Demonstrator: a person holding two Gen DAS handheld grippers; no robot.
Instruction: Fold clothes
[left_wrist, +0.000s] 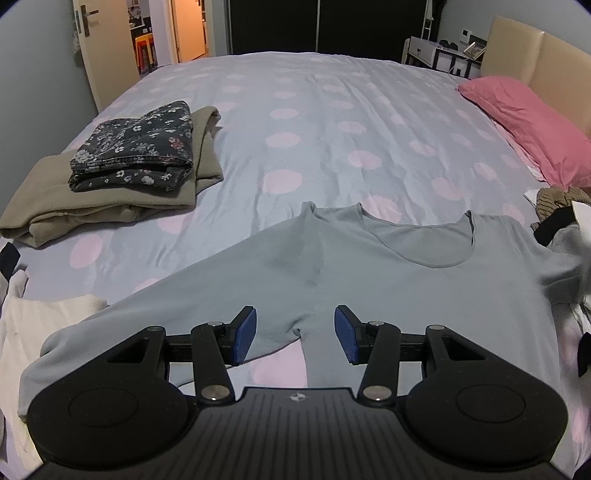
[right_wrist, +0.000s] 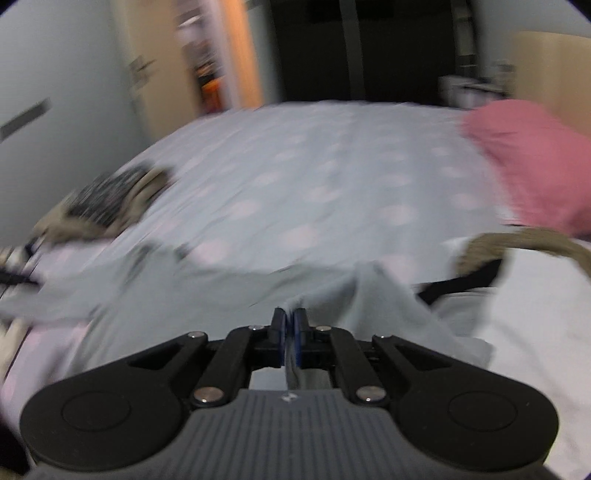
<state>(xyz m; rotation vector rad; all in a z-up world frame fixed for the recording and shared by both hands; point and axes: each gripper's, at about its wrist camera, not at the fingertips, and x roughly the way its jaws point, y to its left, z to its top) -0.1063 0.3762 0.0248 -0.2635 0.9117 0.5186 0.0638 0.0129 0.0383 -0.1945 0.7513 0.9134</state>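
With the grey top (left_wrist: 369, 266) spread at the bed's (left_wrist: 314, 110) near edge, we pinch its fabric in our right gripper (right_wrist: 290, 325), left gripper (left_wrist: 295, 334) released above it, likely mid-fold.

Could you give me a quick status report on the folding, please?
Left gripper jaws open over grey t-shirt. Right gripper shut on its fabric. Folded pile far left, clear.

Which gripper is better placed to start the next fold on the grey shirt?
Right, probably. The right gripper is already shut on the grey shirt, so it can carry that edge over. The left gripper hangs open above the armpit area, holding nothing.
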